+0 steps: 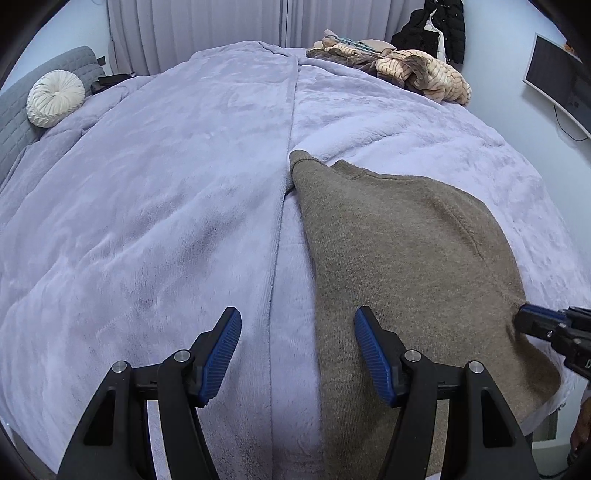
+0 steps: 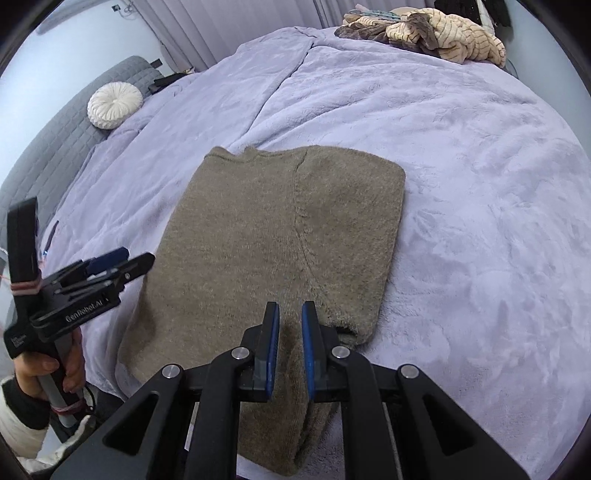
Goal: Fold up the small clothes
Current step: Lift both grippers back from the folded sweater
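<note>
A brown knit sweater (image 1: 399, 240) (image 2: 266, 221) lies folded lengthwise on the lavender blanket (image 1: 166, 203) (image 2: 461, 184), its hem toward the near bed edge. In the right wrist view, my right gripper (image 2: 291, 325) has its blue pads nearly together over the sweater's near right part, with a ridge of brown knit pinched between them. The left wrist view shows the right gripper (image 1: 524, 315) at the sweater's right edge. My left gripper (image 1: 297, 332) (image 2: 129, 260) stands open above the sweater's left edge, its right finger (image 1: 369, 350) over the knit, holding nothing.
A heap of striped beige clothes (image 1: 417, 70) (image 2: 443, 33) lies at the bed's far right. A round white cushion (image 1: 55, 98) (image 2: 114, 105) rests against the grey headboard (image 1: 14, 122). A monitor (image 1: 557, 81) hangs on the right wall. A hand (image 2: 55, 369) holds the left gripper's handle.
</note>
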Tool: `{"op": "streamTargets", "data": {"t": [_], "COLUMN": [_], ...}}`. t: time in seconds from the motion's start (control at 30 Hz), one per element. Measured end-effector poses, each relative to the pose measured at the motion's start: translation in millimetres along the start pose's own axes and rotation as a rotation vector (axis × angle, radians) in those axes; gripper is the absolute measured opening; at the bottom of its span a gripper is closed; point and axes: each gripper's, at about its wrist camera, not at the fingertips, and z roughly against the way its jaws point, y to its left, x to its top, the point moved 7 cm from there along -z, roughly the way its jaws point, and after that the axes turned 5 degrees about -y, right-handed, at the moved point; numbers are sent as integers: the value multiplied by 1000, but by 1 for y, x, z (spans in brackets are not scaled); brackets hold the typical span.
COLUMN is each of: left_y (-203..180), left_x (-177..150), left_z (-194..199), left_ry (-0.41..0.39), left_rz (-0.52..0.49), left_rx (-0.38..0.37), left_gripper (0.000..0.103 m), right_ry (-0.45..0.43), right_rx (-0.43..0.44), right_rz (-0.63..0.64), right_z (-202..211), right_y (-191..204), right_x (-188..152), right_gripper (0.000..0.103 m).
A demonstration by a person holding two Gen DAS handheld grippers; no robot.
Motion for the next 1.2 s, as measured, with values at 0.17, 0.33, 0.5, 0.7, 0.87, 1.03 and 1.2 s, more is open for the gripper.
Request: {"op": "streamTargets", "data": {"t": [0.17, 0.33, 0.5, 0.7, 0.87, 1.03, 1.2], "left_y": [0, -1, 0, 1, -1, -8, -18], "left_x": [-2, -2, -1, -2, 1, 6, 14], "left_z": [0, 0, 0, 2, 12, 21, 27], "left_ry": [2, 2, -2, 2, 13, 15, 12], "left_rz": [4, 8, 7, 22, 1, -19, -10], "left_rx": [-5, -6, -8, -17, -23, -15, -6], "left_gripper": [65, 65, 65, 65, 65, 65, 65], "right_ry": [41, 32, 45, 9, -1, 9, 1], "right_rx": [-28, -38, -15, -26, -54, -76, -96], "right_rz": [22, 28, -47, -114, -126, -127, -126], "right_z": [-14, -5, 7, 21, 26, 24, 25], "right_y": [-4, -4, -16, -26, -28, -24, -14], "right_x": [-22, -24, -28, -19, -7, 2, 15], "right_gripper": [12, 12, 17, 20, 41, 46, 72]}}
